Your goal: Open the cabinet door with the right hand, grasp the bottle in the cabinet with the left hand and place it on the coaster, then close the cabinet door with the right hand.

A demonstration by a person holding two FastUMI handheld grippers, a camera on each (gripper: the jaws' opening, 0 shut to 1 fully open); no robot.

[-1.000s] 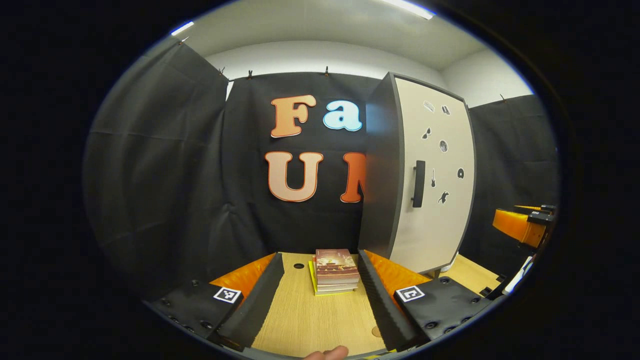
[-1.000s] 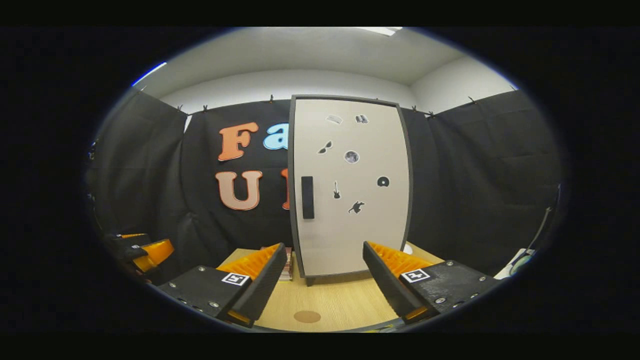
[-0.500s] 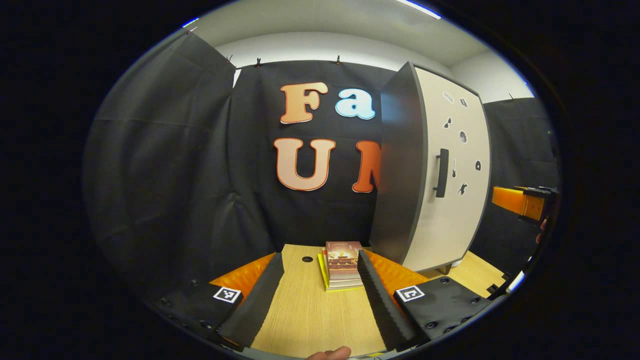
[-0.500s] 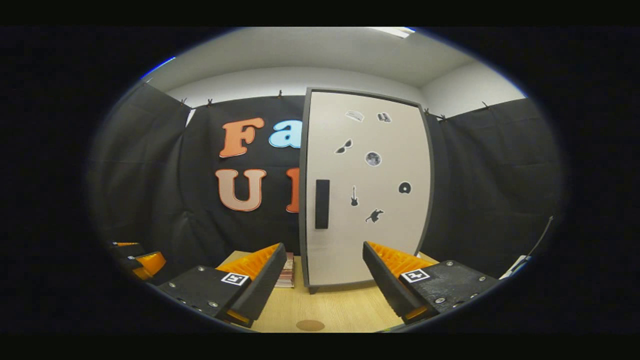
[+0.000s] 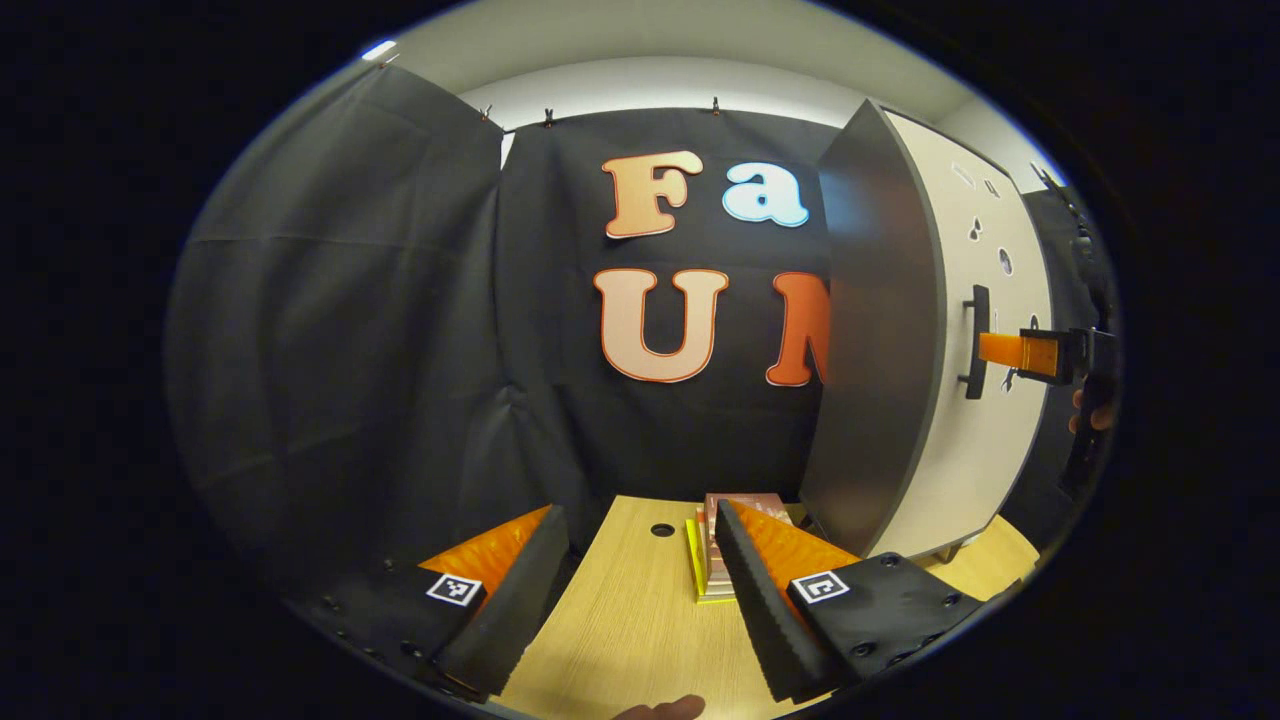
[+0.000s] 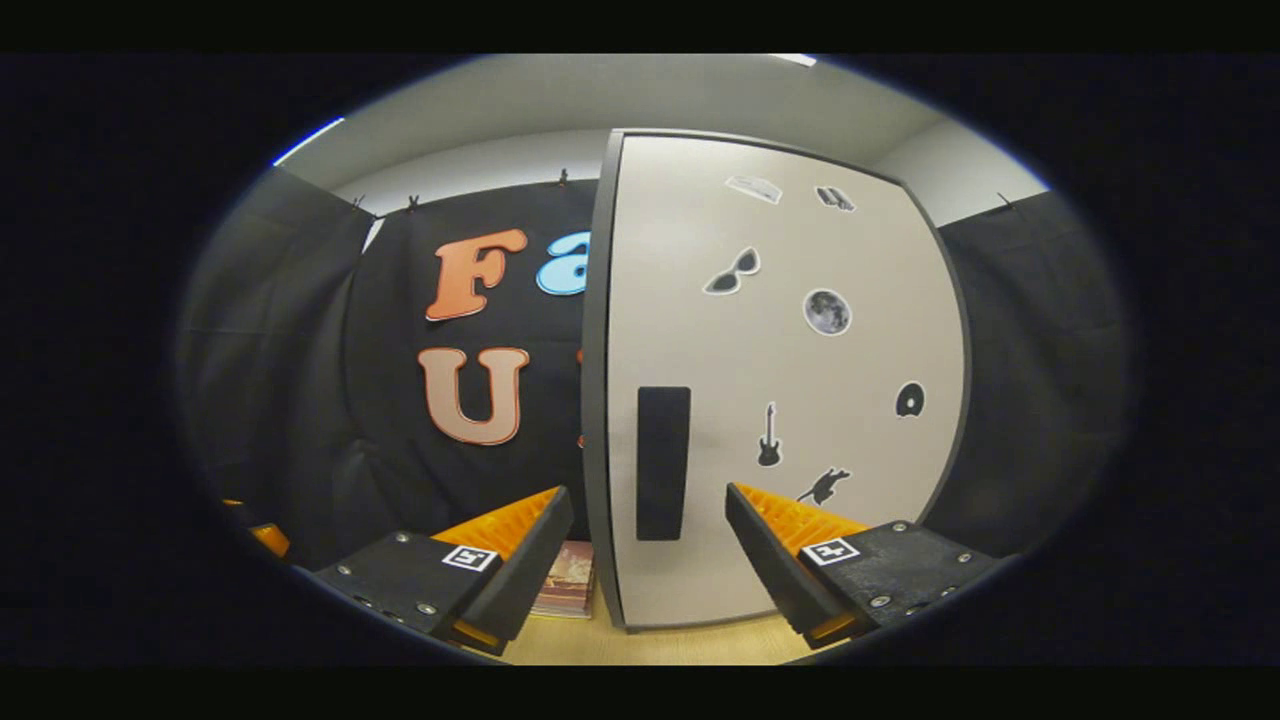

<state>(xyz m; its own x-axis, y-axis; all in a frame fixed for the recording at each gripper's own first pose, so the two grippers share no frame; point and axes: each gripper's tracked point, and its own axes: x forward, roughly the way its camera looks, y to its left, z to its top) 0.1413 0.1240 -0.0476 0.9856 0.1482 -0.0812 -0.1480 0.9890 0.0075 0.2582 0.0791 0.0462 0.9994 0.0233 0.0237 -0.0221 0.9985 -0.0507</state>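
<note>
You have a light wooden table (image 5: pixel 620 640) with a small round hole (image 5: pixel 662 529) near its far edge, a stack of books (image 5: pixel 708 560) lying just right of that hole, and the tall cabinet (image 5: pixel 900 400) standing beside the books.

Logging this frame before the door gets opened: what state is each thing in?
Beige cabinet door with stickers: shut.
Black bar handle: ungrasped, ahead of the right gripper.
Right gripper: open, empty.
Left gripper: open, empty.
Stack of books: lying flat on wooden table.
</note>
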